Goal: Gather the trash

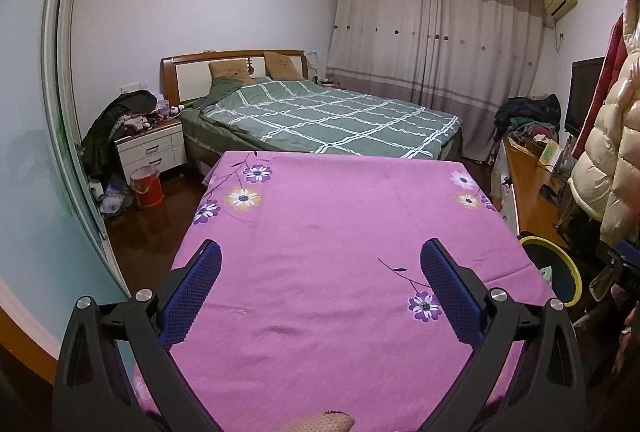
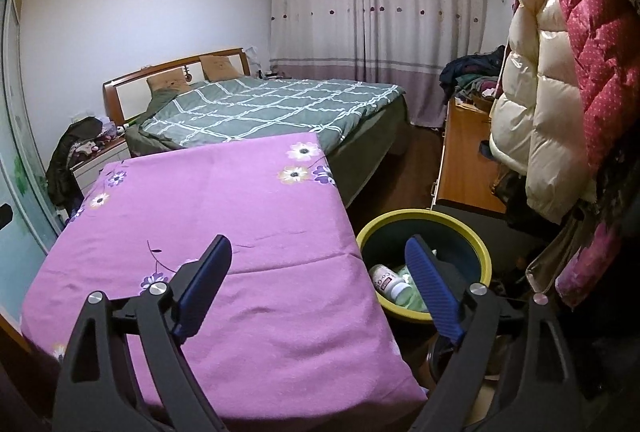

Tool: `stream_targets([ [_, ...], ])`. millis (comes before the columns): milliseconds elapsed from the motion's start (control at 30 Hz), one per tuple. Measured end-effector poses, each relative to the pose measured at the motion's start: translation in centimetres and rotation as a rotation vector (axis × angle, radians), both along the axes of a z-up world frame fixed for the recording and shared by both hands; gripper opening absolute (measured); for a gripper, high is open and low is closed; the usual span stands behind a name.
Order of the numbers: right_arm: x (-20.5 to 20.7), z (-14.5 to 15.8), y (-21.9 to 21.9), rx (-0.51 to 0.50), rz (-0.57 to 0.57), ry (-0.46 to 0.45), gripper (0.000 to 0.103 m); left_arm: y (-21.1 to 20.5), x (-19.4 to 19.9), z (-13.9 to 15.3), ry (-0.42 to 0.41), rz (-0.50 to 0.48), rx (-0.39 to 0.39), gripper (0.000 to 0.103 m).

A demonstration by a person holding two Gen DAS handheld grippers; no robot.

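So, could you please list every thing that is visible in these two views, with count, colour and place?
tablecloth: one, purple with flowers, covering the table in front
bin: one, yellow rim, dark inside, on the floor right of the table
bottle: one, white, lying inside the bin
bed: one, green checked cover, behind the table
pillows: two, brown, at the headboard
nightstand: one, white, left of the bed, clothes piled on it
bucket: one, red, on the floor by the nightstand
curtains: pink and white, back wall
coats: cream and red, hanging on the right
left hand-held gripper: open, empty
right hand-held gripper: open, empty
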State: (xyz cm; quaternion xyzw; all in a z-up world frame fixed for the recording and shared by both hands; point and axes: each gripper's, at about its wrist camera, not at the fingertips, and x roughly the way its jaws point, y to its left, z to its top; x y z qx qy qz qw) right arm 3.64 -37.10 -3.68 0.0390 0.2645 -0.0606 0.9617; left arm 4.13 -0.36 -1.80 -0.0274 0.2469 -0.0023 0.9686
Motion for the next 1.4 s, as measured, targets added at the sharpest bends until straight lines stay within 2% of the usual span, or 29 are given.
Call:
stream_targets([
  [1400,0.6,-0.7,0.1,0.024,0.012,0.021,0.085,-0.1,1.5,-0.4,0.036,-0.005,0.007,0.098],
])
